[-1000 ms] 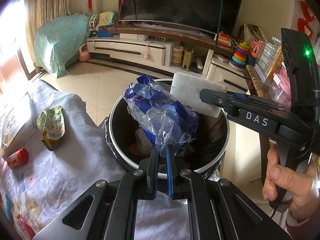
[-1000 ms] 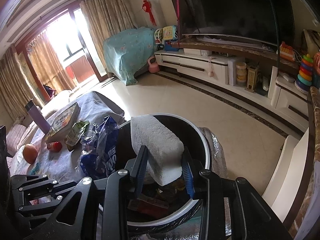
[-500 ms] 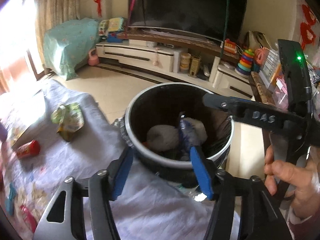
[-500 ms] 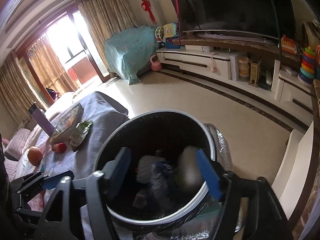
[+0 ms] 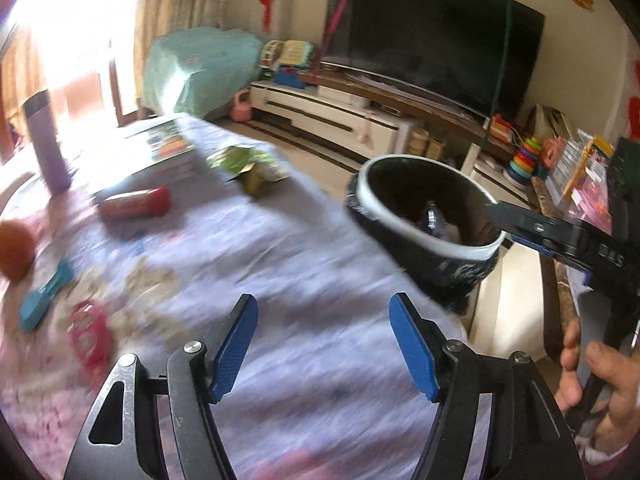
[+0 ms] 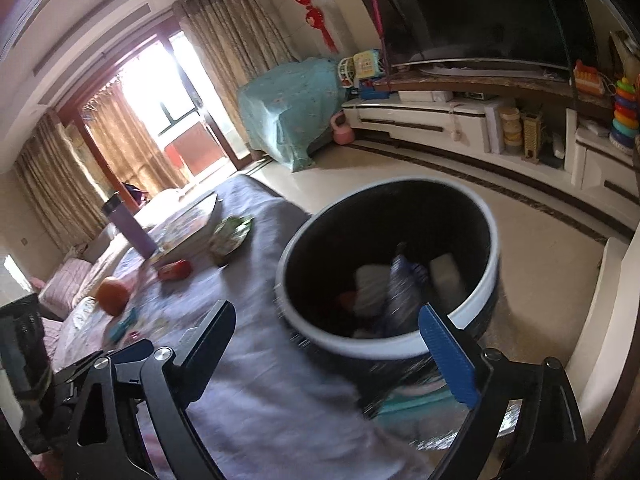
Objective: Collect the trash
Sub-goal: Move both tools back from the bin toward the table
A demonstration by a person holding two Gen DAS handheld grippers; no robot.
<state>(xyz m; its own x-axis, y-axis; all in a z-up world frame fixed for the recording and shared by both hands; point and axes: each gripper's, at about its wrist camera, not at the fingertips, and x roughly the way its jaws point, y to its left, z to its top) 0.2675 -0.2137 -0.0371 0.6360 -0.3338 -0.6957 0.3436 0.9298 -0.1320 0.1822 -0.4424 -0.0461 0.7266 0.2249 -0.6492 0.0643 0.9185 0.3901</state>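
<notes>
Both grippers, left (image 5: 322,346) and right (image 6: 326,354), opening empty beside the bin (image 6: 384,344); swinging carelessly could tip it

The left gripper (image 5: 322,344) is opening over the purple cloth (image 5: 280,248), with nothing between its jaws; the bin (image 5: 424,216) is near.

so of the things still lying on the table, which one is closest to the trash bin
The crumpled green wrapper, by the table edge nearest the trash bin. The red packet, orange and purple bottle all lie farther back.
</notes>
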